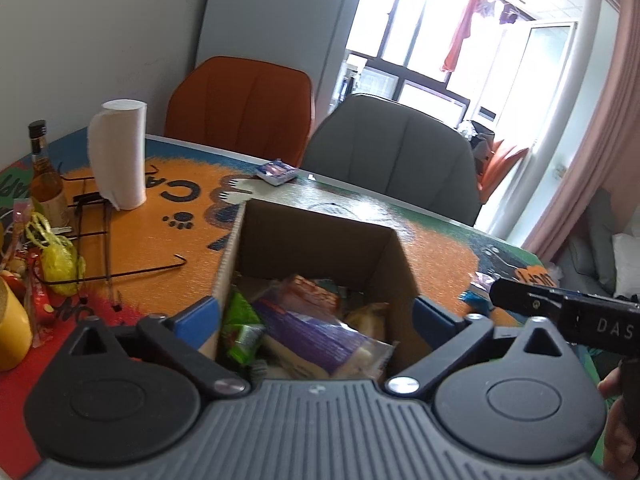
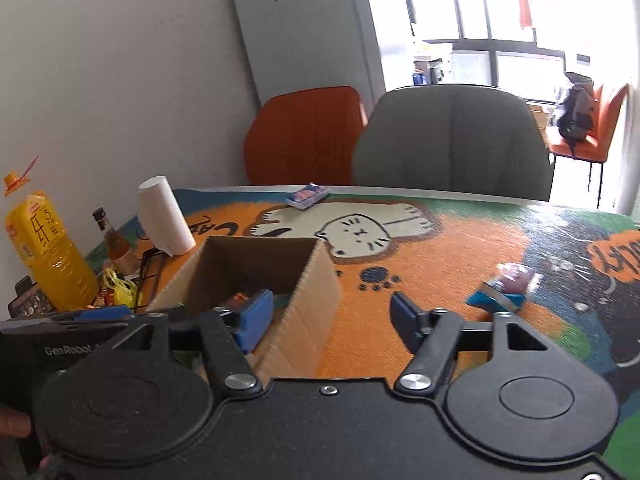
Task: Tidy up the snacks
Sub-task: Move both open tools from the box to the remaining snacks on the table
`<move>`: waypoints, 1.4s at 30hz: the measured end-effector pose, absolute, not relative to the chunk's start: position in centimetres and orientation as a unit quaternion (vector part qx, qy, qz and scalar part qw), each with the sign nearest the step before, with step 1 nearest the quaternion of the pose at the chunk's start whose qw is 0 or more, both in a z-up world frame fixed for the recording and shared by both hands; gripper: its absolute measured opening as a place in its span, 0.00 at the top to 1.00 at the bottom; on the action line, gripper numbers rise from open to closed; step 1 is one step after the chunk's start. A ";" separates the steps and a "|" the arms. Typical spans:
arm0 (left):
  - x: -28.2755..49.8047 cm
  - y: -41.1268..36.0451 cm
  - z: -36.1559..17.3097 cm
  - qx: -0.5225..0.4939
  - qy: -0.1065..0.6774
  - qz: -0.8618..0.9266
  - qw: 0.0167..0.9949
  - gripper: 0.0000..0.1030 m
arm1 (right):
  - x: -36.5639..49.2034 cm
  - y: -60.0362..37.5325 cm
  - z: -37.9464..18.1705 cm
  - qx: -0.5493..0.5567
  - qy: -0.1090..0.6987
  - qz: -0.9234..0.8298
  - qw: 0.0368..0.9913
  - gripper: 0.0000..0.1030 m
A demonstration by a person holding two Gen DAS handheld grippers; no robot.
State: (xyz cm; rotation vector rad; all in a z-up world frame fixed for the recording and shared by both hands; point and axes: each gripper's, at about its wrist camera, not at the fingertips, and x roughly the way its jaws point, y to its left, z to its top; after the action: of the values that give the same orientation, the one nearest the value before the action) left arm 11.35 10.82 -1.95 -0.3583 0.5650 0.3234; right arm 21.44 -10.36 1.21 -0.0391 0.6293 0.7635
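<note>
Currently we hold the left gripper (image 1: 316, 316) over the open cardboard box (image 1: 320, 236), its jaws spread wide, one blue pad at each side wall, nothing pressed between them. Inside the box lie several snack packets: a purple wrapped pack (image 1: 316, 332) uppermost, a green pouch (image 1: 240, 328) against the left wall, and a red-printed packet (image 1: 312, 292) behind them.

Our right gripper (image 2: 332, 320) also stands open and empty. Its left pad hangs over the box's right wall; its right pad is above the bare printed worktop (image 2: 460, 248).

Loose snacks not yet boxed:
- a small blue-and-purple packet (image 2: 502, 290) on the worktop, just beyond the right gripper's right finger;
- a small blue-wrapped pack (image 2: 307, 195) near the far edge, by the grey chair (image 2: 452, 140).

Handling, as we judge it: these are light film-wrapped packets, soft and crinkly, with slick surfaces. They will deform under the pads, and any brittle contents could crush. We would take the near packet across its narrow width at the middle, with a gentle squeeze, rather than by a sealed end that may slip out.

Clutter at the left (paper towel roll (image 2: 164, 216), glass bottle (image 1: 46, 172), yellow oil jug (image 2: 48, 256)) sits clear of the box.
</note>
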 end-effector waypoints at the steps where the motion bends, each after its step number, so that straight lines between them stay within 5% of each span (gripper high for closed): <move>1: 11.4 10.5 -1.9 -0.174 0.276 0.155 0.932 0.00 | 21.4 -10.9 1.2 -0.018 0.301 0.363 0.882 0.26; 12: 12.7 7.1 -1.8 -0.168 0.282 0.121 0.937 0.00 | 21.7 -16.3 0.9 0.007 0.306 0.333 0.892 0.04; 42: 19.1 -1.1 -2.7 -0.146 0.291 0.080 0.942 0.00 | 26.3 -25.5 -1.9 0.056 0.316 0.309 0.895 0.04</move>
State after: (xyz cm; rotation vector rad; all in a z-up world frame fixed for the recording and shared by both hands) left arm 19.13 -1.15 -2.67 -0.2984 0.5945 0.1626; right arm 26.31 -25.52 -1.89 0.1158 0.6545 0.6414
